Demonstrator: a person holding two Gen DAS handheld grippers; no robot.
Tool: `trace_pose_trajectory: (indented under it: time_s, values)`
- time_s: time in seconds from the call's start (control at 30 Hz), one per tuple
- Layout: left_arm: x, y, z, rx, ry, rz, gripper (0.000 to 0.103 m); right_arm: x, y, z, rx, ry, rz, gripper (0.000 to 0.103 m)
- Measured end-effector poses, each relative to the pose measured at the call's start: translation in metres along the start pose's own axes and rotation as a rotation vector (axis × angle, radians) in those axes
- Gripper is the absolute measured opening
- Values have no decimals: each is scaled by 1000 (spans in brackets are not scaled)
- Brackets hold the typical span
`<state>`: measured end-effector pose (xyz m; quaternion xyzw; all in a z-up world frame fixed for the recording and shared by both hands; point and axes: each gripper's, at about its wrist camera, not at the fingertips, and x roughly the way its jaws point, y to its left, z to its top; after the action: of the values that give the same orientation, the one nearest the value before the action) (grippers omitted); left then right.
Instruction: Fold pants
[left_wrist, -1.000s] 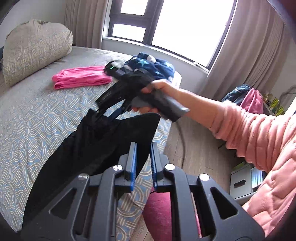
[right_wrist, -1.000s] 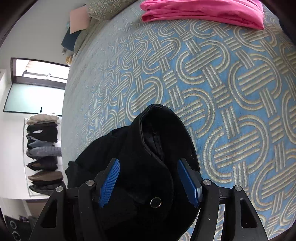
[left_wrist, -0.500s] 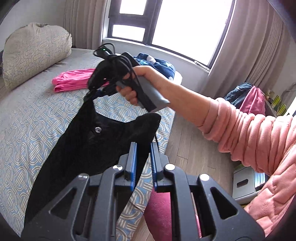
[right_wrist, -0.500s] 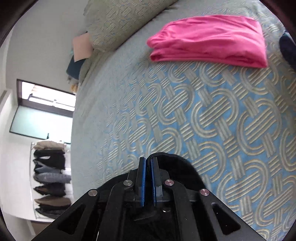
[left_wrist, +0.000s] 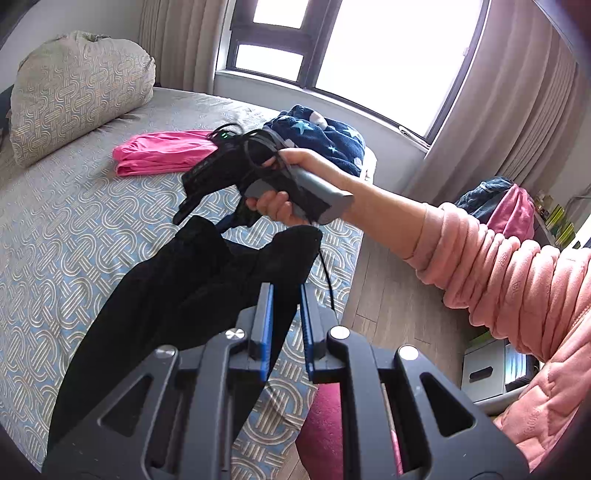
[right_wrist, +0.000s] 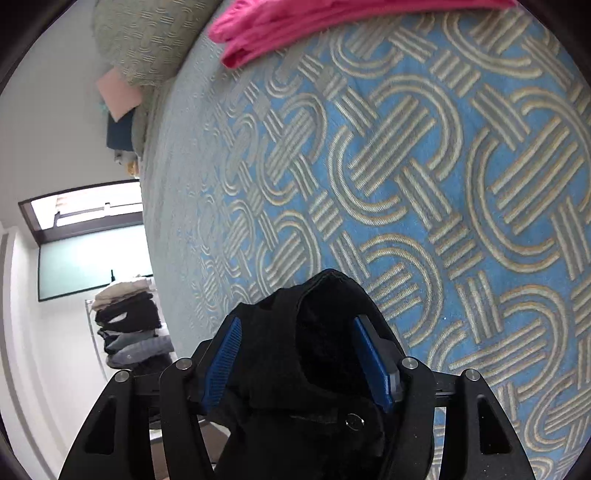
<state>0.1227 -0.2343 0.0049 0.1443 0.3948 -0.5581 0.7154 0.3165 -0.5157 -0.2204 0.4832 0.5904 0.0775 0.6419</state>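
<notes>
Black pants (left_wrist: 177, 295) are held up over the near edge of the bed (left_wrist: 74, 221), the waistband end raised, the rest hanging toward the patterned cover. Left claw (left_wrist: 286, 325) is seen narrowed on a fold of the black cloth, which passes between its blue pads. Right claw (right_wrist: 299, 362) is seen wide, its jaws just having been opening; a bunched part of the waistband, with a metal snap (right_wrist: 354, 421) showing, sits between the pads, but no pressing is evident. In the left view the right claw is gripped by a hand (left_wrist: 280, 192) above the pants.

Folded pink garment (left_wrist: 162, 151) lies further up the bed, toward the pillow (left_wrist: 74, 92); a starred navy garment (left_wrist: 325, 136) lies beside it at the bed's far corner.

Risks, as judged:
- With the right jaws apart, the waistband could slide out, leaving the pants hung from the left claw alone.
- Bunched cloth could be re-caught unevenly, so legs would not lie aligned when lowered.
- Hanging fabric near the bed's edge could slip off toward the floor.
</notes>
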Motion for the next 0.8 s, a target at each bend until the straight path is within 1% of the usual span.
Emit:
trace_pose_trajectory:
  time_s: [0.03, 0.07, 0.1, 0.13, 0.17, 0.23, 0.3, 0.33, 0.37, 0.4, 0.43, 0.47, 0.5, 0.53, 0.57, 0.6, 0.67, 0.7, 0.73, 0.8]
  values:
    - [0, 0, 0, -2, 2, -1, 16, 7, 0, -1, 16, 10, 5, 63]
    - [1, 1, 0, -5, 4, 1, 16, 14, 1, 2, 17, 22, 22, 56]
    - [2, 1, 0, -7, 7, 0, 16, 19, 4, 5, 5, 29, 37, 34]
    - [3, 2, 1, -9, 10, 0, 16, 23, 11, 7, -23, 29, 48, 20]
    - [3, 3, 2, -9, 14, 0, 16, 25, 19, 10, -54, 8, 36, 10]
    - [4, 3, 4, 1, 18, 11, 16, 22, 22, 14, -45, -61, 16, 6]
    - [6, 6, 9, 22, 17, 33, 16, 17, 15, 25, 15, -138, 50, 4]
    - [7, 9, 12, 36, 15, 53, 16, 14, 14, 31, 38, -182, 47, 4]
    - [9, 14, 15, 42, 16, 67, 16, 11, 9, 34, 53, -209, 47, 4]
    - [10, 19, 19, 42, 19, 75, 16, 10, 3, 37, 55, -212, 48, 4]
    - [12, 25, 23, 36, 23, 77, 16, 14, 1, 37, 47, -196, 45, 4]
    - [13, 33, 29, 35, 24, 78, 16, 15, 0, 34, 30, -168, 42, 7]
    - [15, 38, 37, 49, 26, 83, 16, 13, -1, 31, 20, -150, 41, 13]
    - [17, 44, 44, 67, 24, 96, 14, 7, -1, 26, 12, -142, 42, 20]
    - [17, 48, 52, 81, 16, 104, 12, -5, 0, 19, -6, -147, 33, 36]
    - [17, 52, 59, 91, 12, 96, 12, -17, 3, 13, -33, -163, 18, 42]
    - [17, 62, 78, 92, 0, 54, 12, -47, 13, -3, -129, -217, -27, 42]
    - [18, 65, 84, 89, -3, 41, 12, -59, 21, -11, -191, -237, -28, 42]
    - [20, 69, 91, 83, -4, 37, 12, -70, 22, -17, -243, -242, -13, 43]
    - [26, 74, 96, 68, 3, 67, 12, -80, 30, -32, -328, -217, 67, 47]
